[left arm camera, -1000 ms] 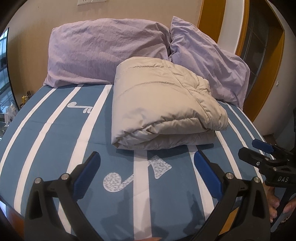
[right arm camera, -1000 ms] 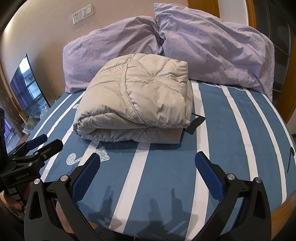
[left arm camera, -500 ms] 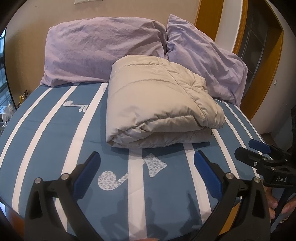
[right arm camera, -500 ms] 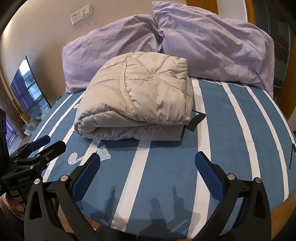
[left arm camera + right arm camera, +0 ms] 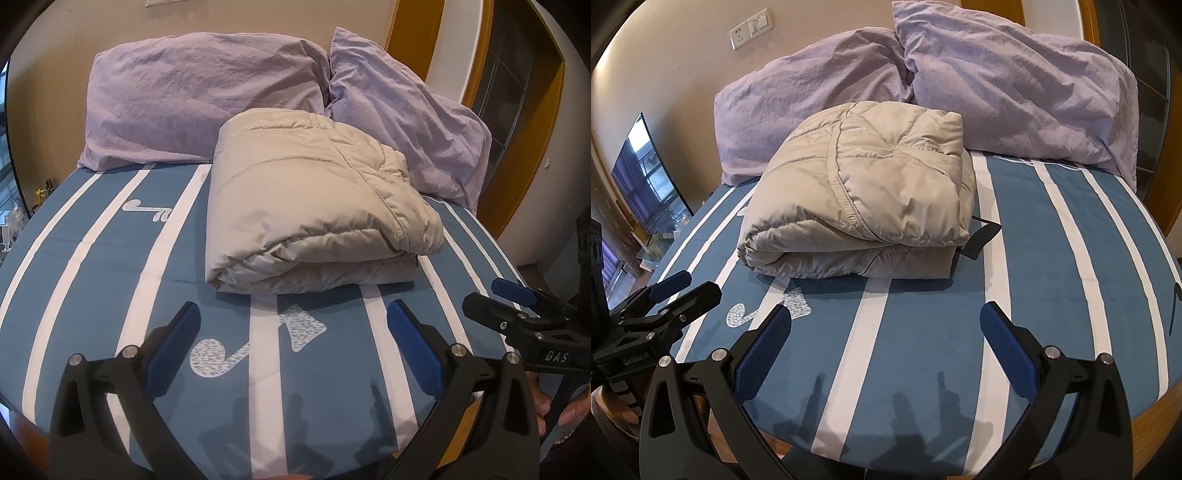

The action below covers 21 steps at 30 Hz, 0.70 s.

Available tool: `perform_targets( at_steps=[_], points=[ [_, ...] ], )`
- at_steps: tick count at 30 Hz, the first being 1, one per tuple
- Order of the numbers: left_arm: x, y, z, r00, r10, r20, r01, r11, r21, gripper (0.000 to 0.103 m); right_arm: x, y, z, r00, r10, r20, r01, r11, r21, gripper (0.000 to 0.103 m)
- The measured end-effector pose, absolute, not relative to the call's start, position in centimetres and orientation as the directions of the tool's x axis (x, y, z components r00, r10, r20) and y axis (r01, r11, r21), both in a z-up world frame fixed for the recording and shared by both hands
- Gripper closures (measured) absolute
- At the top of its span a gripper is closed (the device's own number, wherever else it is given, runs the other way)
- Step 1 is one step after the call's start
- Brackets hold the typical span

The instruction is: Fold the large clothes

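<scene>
A bed [image 5: 92, 258] dressed in a blue sheet with white stripes carries two lilac pillows [image 5: 207, 96] against the wall. In front of them, near the middle of the mattress, a beige padded jacket [image 5: 306, 206] lies folded into a thick bundle, a black strap [image 5: 982, 234] poking from its right side. The left gripper [image 5: 291, 325] and right gripper [image 5: 886, 325] hover over the near edge of the bed, each spread wide, holding nothing and touching nothing.
</scene>
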<state>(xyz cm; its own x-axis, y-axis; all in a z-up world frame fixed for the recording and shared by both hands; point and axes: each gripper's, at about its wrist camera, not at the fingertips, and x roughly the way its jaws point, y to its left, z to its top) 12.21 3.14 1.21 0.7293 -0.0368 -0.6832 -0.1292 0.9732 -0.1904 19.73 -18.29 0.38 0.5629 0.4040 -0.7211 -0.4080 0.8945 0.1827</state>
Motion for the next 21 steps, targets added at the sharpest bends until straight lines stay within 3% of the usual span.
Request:
perform_targets(
  at_steps=[21],
  points=[
    [12.21,3.39,0.73,0.721,-0.031,-0.692,-0.136,0.973,-0.185,0.002,19.65,-18.21,0.06,0.559,0.403,-0.725,-0.405,0.895,0.185,0.001]
  ],
)
